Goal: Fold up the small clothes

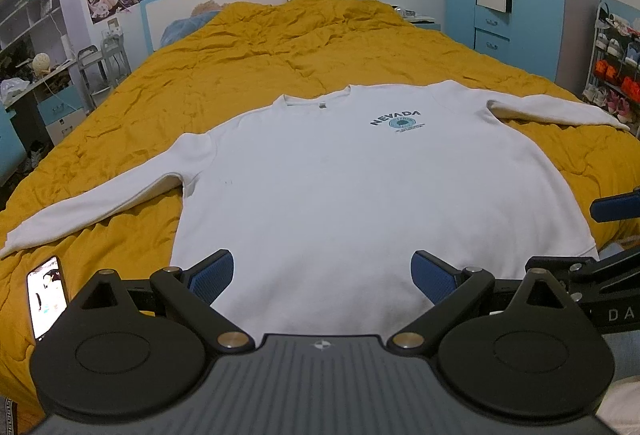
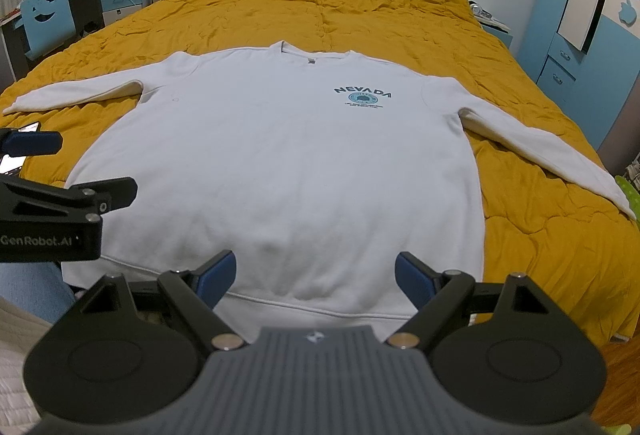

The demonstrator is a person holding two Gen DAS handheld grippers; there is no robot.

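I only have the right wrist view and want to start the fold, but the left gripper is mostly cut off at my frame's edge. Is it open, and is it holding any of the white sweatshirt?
Observer: The left gripper is open. Its blue-padded fingers stand wide apart over the near hem of the white long-sleeved sweatshirt, with nothing gripped between them.
Operator: What is the bright thing half hidden behind it?
Observer: A smartphone with its screen lit. It lies on the mustard-yellow quilt, near the cuff of the sleeve on that side.
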